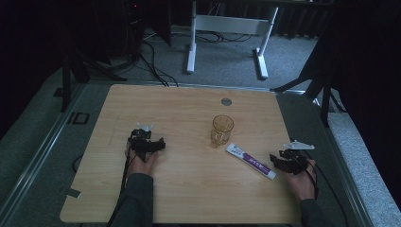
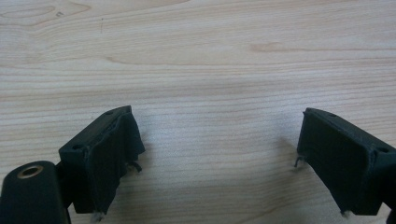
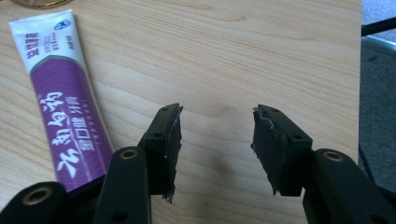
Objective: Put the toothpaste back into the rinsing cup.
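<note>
Glass (image 1: 222, 130) shows whole from above; both grippers gape empty, right gripper (image 3: 215, 140) beside toothpaste (image 3: 60, 93).

A lab — wooden table (image 1: 189, 189) on grey carpet (image 1: 227, 56), floor cables (image 1: 153, 66), dark curtains (image 1: 369, 71).

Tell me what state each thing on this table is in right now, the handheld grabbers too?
left gripper: jaws open, nothing between them, over bare wood.
right gripper: jaws open, empty, just beside the tube.
toothpaste tube: lying flat on the table, not held.
glass cup: standing upright, looks empty, untouched.
table: wooden top, bearing the cup and tube.
</note>
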Demonstrator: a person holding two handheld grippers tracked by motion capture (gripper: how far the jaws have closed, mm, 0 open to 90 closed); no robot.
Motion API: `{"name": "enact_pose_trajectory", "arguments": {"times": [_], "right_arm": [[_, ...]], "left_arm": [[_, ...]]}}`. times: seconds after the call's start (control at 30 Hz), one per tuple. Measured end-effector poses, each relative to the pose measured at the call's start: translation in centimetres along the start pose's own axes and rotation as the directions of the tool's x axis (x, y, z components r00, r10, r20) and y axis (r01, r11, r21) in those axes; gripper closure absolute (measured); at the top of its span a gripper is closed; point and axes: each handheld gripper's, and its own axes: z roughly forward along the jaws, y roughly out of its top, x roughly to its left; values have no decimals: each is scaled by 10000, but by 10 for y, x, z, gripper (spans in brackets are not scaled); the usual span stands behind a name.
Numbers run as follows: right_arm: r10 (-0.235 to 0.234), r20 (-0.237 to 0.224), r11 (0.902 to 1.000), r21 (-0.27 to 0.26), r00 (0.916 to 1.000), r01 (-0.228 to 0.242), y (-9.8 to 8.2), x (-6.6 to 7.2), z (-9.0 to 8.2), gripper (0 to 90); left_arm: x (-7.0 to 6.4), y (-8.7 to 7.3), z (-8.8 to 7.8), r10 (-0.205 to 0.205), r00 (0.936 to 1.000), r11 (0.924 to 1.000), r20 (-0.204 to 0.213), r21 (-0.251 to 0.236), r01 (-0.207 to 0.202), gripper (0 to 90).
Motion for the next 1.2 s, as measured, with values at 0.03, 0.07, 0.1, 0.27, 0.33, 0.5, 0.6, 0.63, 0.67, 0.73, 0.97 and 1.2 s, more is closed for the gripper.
{"name": "enact_pose_trajectory", "arguments": {"times": [0.03, 0.07, 0.1, 0.27, 0.33, 0.5, 0.6, 0.63, 0.67, 0.73, 0.97, 1.2], "right_arm": [[-110, 39, 9999, 27, 9999, 109, 1, 1, 0, 510], [-228, 75, 9997, 65, 9997, 227, 3, 2, -1, 507], [-353, 63, 9993, 120, 9994, 352, 4, 3, -1, 504], [-740, 90, 9954, 616, 9972, 733, 10, 6, 2, 515], [-785, 37, 9950, 621, 9969, 782, 12, 7, 2, 514], [-796, -108, 9931, 860, 9968, 803, 20, 13, 3, 516], [-857, -135, 9911, 1007, 9962, 866, 24, 17, 4, 517], [-901, -160, 9901, 1068, 9958, 913, 25, 19, 4, 518], [-948, -164, 9892, 1108, 9954, 960, 26, 20, 4, 520], [-1051, -163, 9874, 1171, 9943, 1063, 27, 21, 4, 522], [-1451, -430, 9769, 1522, 9885, 1500, 36, 29, 2, 552], [-1571, -854, 9686, 1812, 9839, 1704, 42, 36, 0, 565]], "left_arm": [[0, 0, 0, 1, 10000, 10000, -1, 2, -1, 113], [0, 0, 0, 0, 10000, 10000, -2, 1, 0, 113], [0, 0, 0, -1, 10000, 10000, -8, 1, 1, 113], [0, 0, 0, -14, 10000, 10000, -25, -13, 14, 113], [0, 0, 0, -14, 10000, 10000, -26, -15, 14, 113], [0, -1, 0, -13, 10000, 10000, -21, -17, 13, 113], [0, -1, -1, -4, 10000, 10000, -17, -14, 4, 113], [0, -1, -1, -3, 10000, 10000, -24, -6, 3, 113], [0, -1, -1, -9, 10000, 10000, -19, -17, 9, 113], [0, -1, -1, -1, 10000, 10000, -20, -7, 1, 113], [0, -1, -1, -3, 10000, 10000, -19, -14, 3, 113], [0, -1, -1, -6, 10000, 10000, -16, -17, 6, 113]]}}
